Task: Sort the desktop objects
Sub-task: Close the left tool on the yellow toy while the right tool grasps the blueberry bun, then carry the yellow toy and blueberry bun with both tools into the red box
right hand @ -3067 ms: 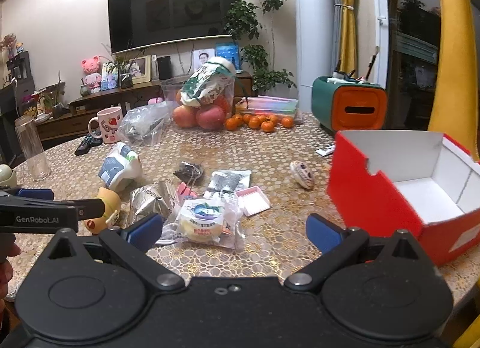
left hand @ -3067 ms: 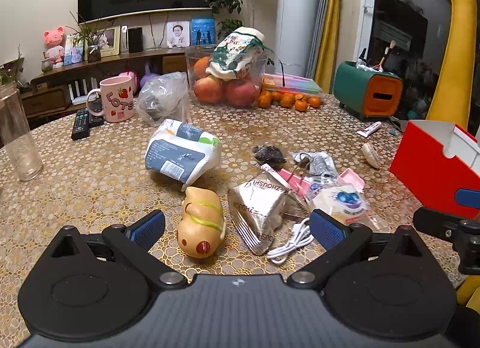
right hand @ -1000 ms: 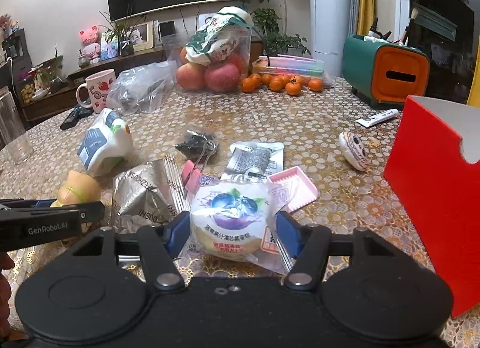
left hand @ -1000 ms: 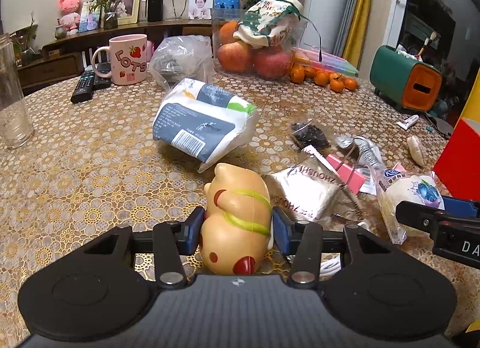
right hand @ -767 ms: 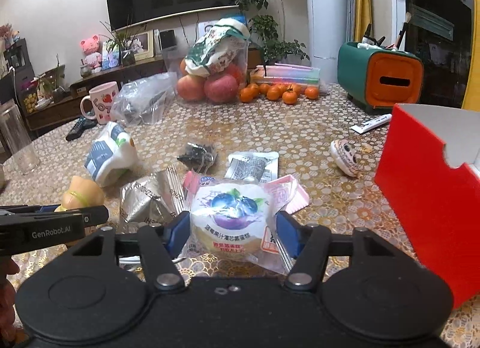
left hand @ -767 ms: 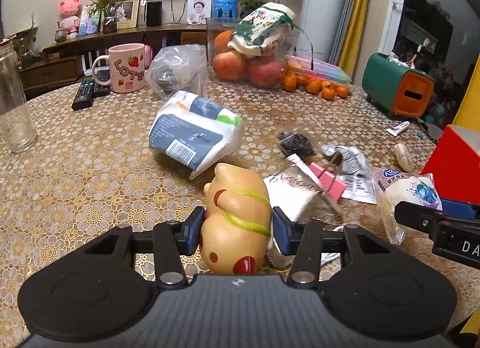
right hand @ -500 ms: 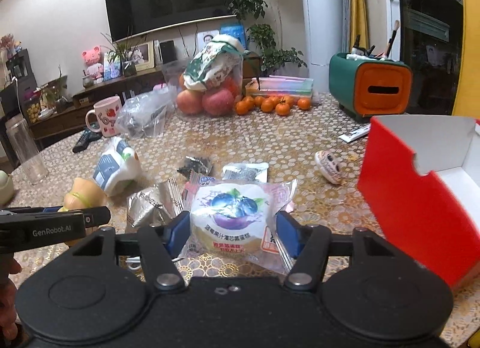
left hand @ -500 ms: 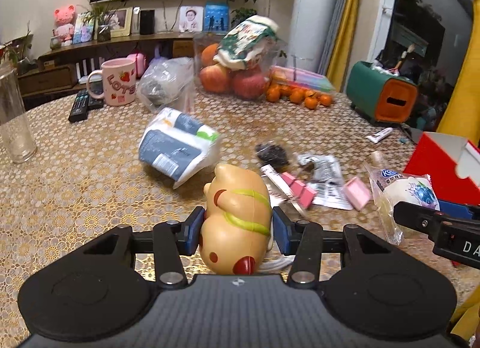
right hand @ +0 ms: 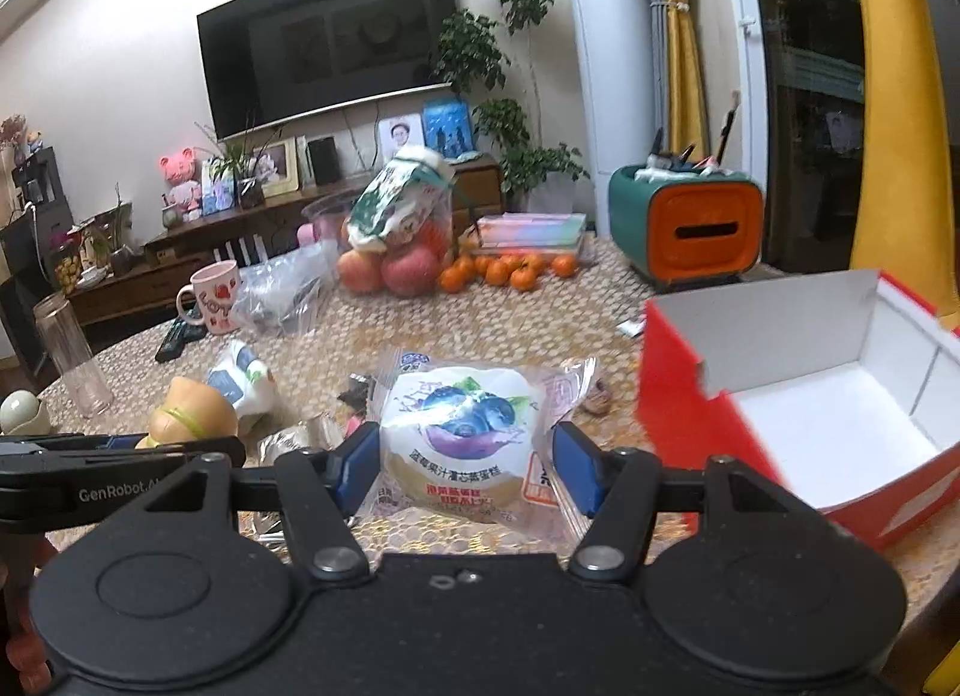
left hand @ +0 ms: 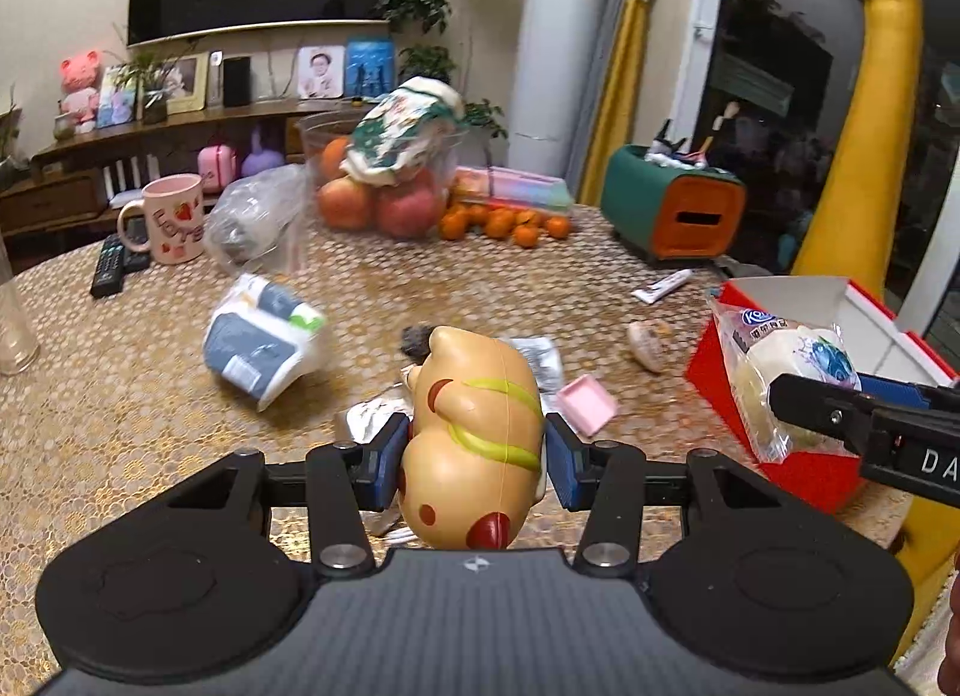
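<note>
Grippers clamp goods: left gripper [left hand: 472, 459] toy [left hand: 474, 444], right gripper [right hand: 467, 465] cake packet [right hand: 459, 438].

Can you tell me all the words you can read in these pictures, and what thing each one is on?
"GenRobot.A": on the side of the left gripper, seen from the right wrist view; the end is cut off.
"DA": on the side of the right gripper, seen from the left wrist view; the rest is cut off.
"Ko": blue logo on the cake packet; unsure. Its Chinese print is too blurred.
Pink mug: red letters, too blurred.
Blue-and-white pack: label too small.
</note>
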Motion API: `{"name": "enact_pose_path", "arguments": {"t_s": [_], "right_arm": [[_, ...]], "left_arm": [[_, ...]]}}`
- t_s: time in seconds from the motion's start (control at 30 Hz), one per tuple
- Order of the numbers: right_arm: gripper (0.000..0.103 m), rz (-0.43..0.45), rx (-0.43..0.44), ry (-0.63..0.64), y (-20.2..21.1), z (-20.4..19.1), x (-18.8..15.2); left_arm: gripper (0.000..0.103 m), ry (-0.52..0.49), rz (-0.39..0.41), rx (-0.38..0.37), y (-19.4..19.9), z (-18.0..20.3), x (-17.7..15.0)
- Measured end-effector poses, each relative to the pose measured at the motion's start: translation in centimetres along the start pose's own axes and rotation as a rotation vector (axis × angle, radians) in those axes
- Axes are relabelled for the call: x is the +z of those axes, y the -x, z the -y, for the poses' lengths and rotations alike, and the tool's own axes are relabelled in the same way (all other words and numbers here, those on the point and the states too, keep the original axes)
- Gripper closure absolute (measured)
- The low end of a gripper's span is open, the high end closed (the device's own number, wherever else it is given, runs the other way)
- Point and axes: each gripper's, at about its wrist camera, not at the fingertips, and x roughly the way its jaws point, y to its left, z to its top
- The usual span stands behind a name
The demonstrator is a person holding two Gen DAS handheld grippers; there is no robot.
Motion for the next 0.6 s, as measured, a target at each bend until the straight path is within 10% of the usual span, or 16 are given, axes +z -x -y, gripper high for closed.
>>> {"name": "enact_pose_path", "arguments": {"t_s": [0.6], "right_arm": [[0.041, 0.084, -0.122, -0.048, 4.4, 5.8, 1.1]], "left_arm": [[0.056, -0.115, 0.025, -0.121, 0.3, 9.0, 1.4]]}}
